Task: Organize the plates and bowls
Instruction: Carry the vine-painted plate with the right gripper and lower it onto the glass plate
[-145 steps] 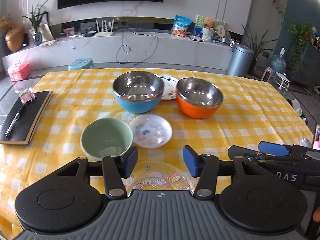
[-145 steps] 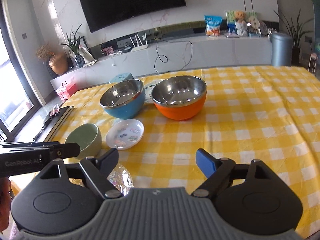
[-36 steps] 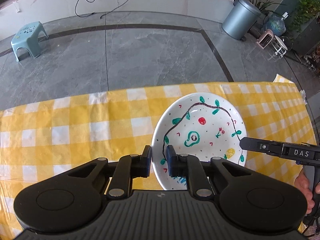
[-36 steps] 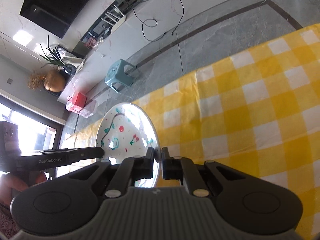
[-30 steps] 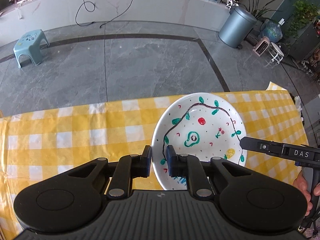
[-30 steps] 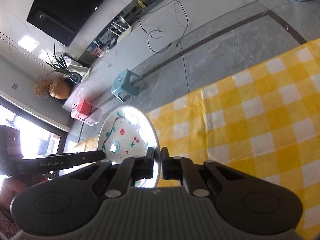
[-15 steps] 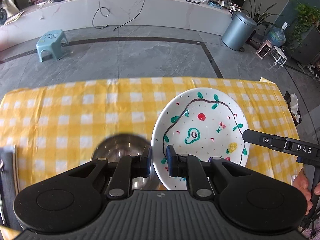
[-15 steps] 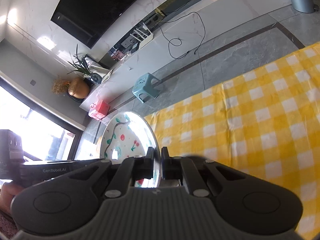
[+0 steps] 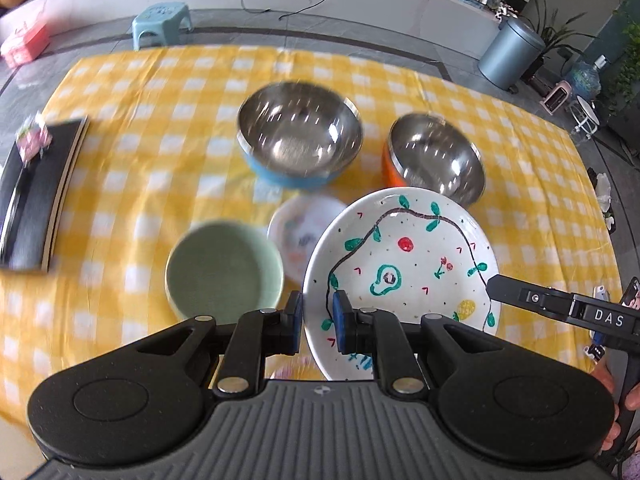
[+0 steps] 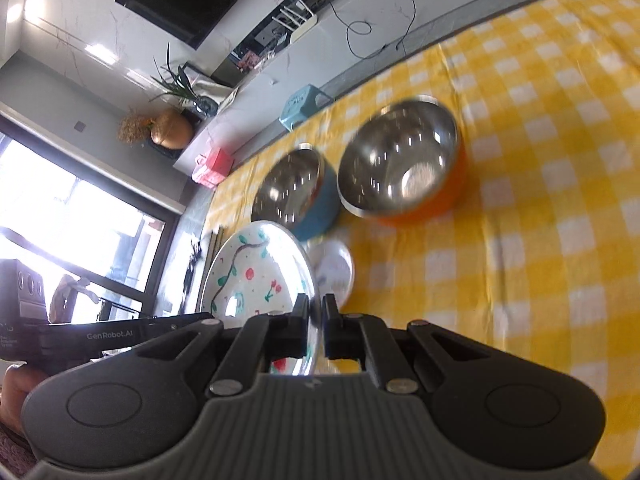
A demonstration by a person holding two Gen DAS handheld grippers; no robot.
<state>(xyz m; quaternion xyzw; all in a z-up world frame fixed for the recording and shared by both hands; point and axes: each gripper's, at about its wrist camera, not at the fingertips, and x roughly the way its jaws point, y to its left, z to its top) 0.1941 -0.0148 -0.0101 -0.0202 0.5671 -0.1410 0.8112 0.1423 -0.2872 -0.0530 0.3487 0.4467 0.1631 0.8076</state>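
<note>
Presently, the painted plate is clamped at opposite rims by left gripper and right gripper, jaws nearly together.

White letters "DAS" stand on the black arm of the right gripper, seen from the left wrist view; "GenRobot.AI" in pale lettering stands on the black arm of the left gripper, seen from the right wrist view
</note>
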